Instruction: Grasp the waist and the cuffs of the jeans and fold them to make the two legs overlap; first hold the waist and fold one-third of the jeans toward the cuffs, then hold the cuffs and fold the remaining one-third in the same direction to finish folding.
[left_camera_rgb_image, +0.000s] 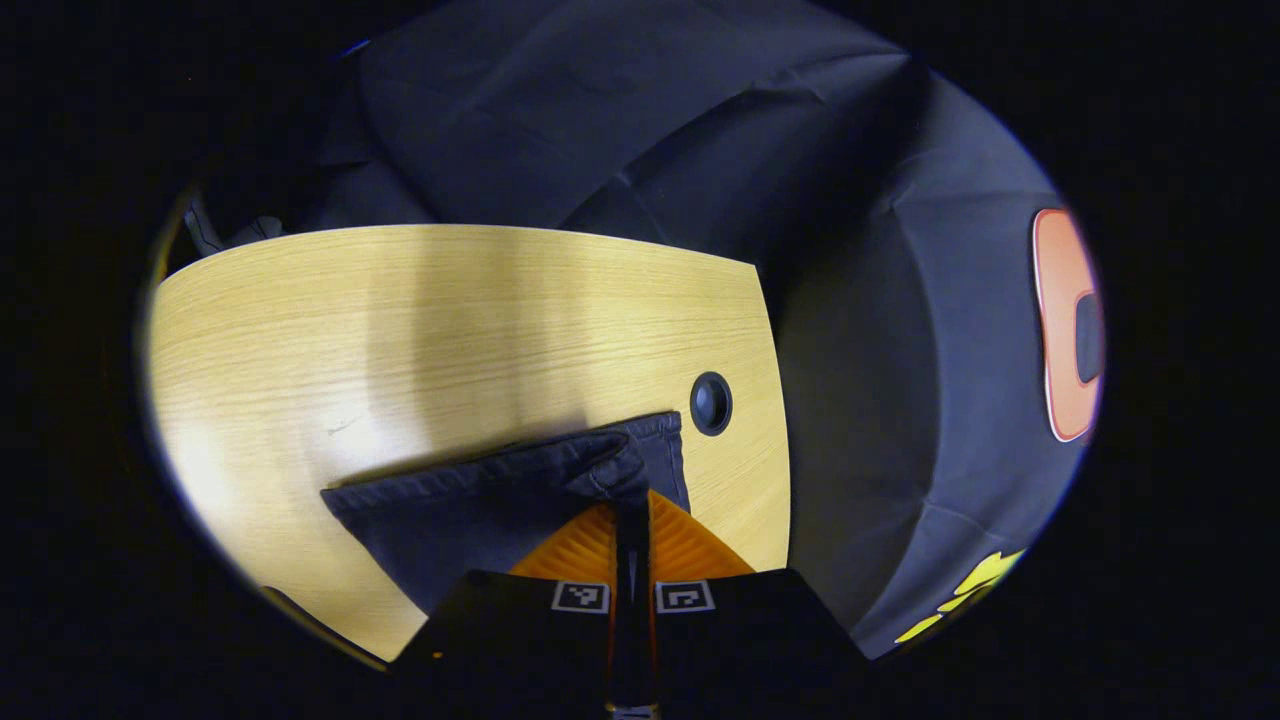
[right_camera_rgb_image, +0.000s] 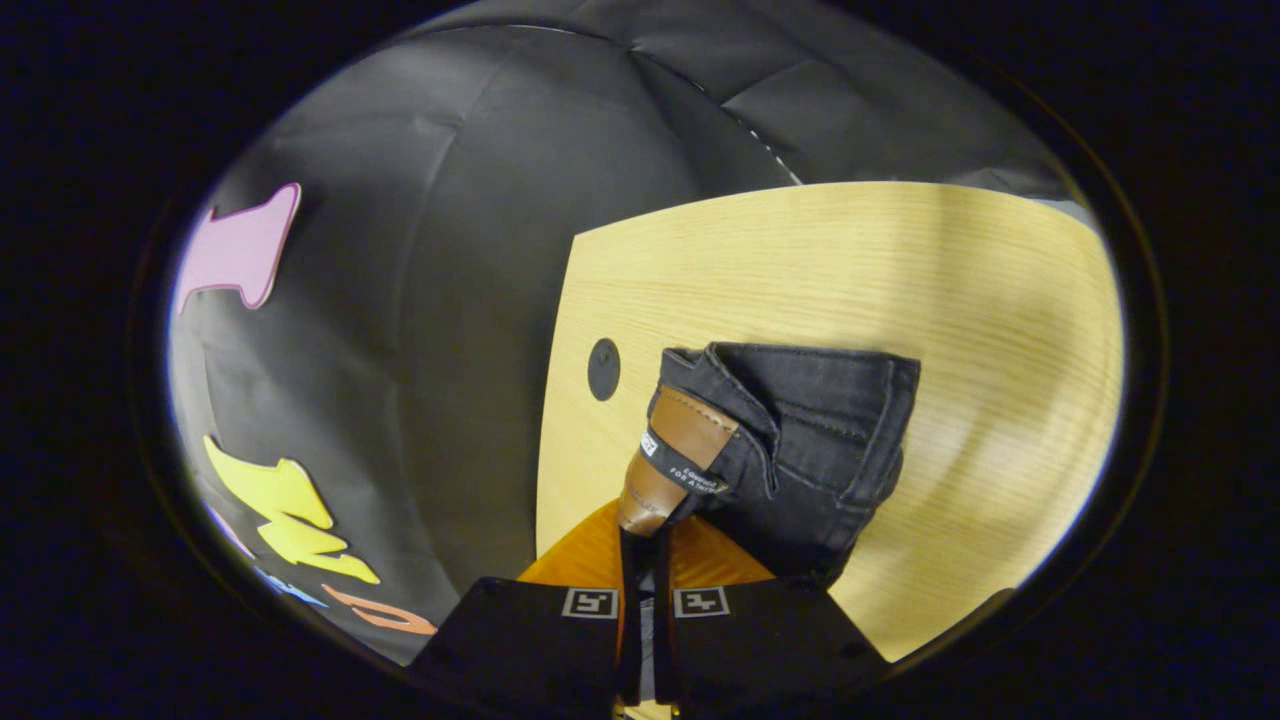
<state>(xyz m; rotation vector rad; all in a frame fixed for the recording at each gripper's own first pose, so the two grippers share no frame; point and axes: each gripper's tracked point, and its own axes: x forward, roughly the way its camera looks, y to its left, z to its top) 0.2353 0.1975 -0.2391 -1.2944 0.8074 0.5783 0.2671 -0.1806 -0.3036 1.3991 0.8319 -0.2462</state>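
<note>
With the left gripper (left_camera_rgb_image: 632, 505) pinching the cuffs just ahead of its jaws and the right gripper (right_camera_rgb_image: 640, 530) clamped on the waist patch, the jeans (right_camera_rgb_image: 800, 440) hang between them over the table (right_camera_rgb_image: 980, 300), so both should travel level and together, I judge.

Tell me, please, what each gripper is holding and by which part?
Both hold the jeans: the left gripper pinches the cuff end, the right gripper the waist at its leather patch.

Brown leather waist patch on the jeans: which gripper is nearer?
Right. The right gripper is clamped at the leather patch on the waist; the left gripper pinches a hemmed edge of the jeans, no patch nearby.
</note>
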